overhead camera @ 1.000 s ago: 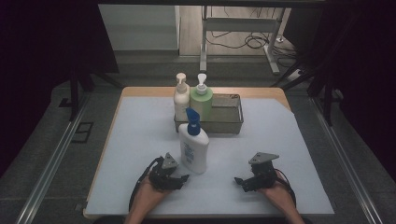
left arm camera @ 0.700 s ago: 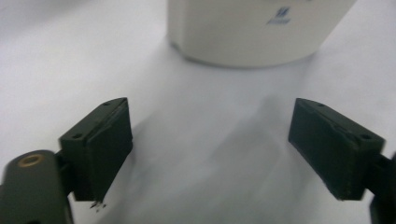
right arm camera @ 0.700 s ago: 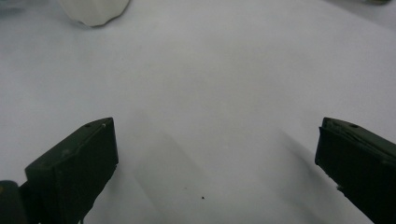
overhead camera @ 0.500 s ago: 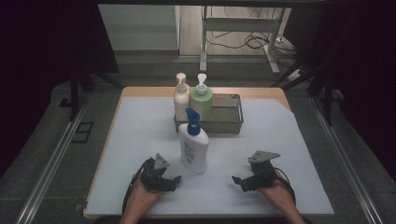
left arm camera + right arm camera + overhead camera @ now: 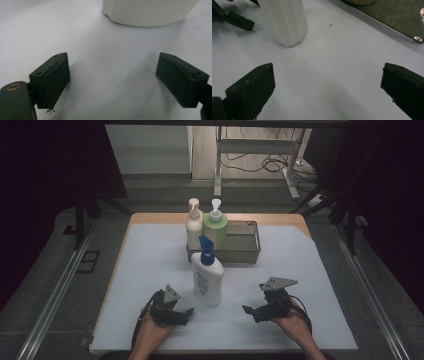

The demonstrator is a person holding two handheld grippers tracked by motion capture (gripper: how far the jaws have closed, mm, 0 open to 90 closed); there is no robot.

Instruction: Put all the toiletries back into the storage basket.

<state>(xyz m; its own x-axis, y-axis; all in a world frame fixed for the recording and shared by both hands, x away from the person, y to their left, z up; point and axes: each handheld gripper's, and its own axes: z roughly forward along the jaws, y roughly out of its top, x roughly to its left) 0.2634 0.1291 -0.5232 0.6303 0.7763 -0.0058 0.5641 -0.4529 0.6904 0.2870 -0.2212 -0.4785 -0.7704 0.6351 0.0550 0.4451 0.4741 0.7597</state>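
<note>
While the white pump bottle (image 5: 207, 279) stands free at the left gripper's (image 5: 186, 312) one o'clock, its just-opened empty jaws should retreat level; right gripper (image 5: 246, 309) gapes empty too

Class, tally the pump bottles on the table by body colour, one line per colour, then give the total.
White bottle with blue pump: 1
Cream bottle: 1
Green bottle: 1
Total: 3
</note>
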